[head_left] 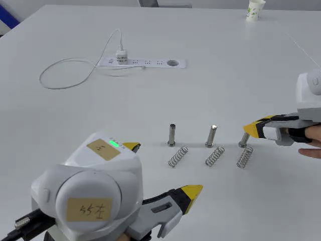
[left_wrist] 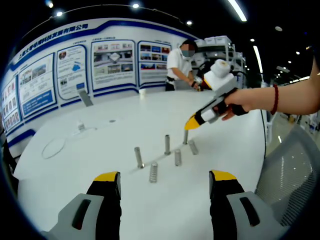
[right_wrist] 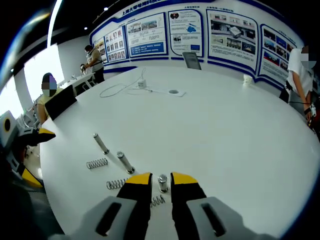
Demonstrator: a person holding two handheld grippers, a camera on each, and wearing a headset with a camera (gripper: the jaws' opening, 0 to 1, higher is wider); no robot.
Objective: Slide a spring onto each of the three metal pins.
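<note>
Straddling the rightmost upright silver metal pin (right_wrist: 162,182), right tool (right_wrist: 161,175) has jaws set close round it, can't tell if clamped; left tool (left_wrist: 165,175) wide open, empty. All 3 small coiled wire springs (head_left: 214,155) lie on white surface (head_left: 225,75) beside pins (head_left: 211,135): 0/3 done.

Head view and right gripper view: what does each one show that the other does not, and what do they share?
Head view: a green light and paper labels on the left gripper. Right gripper view: wall posters and people. Shared: three pins, three springs lying beside them, power strip, paper cup.
</note>
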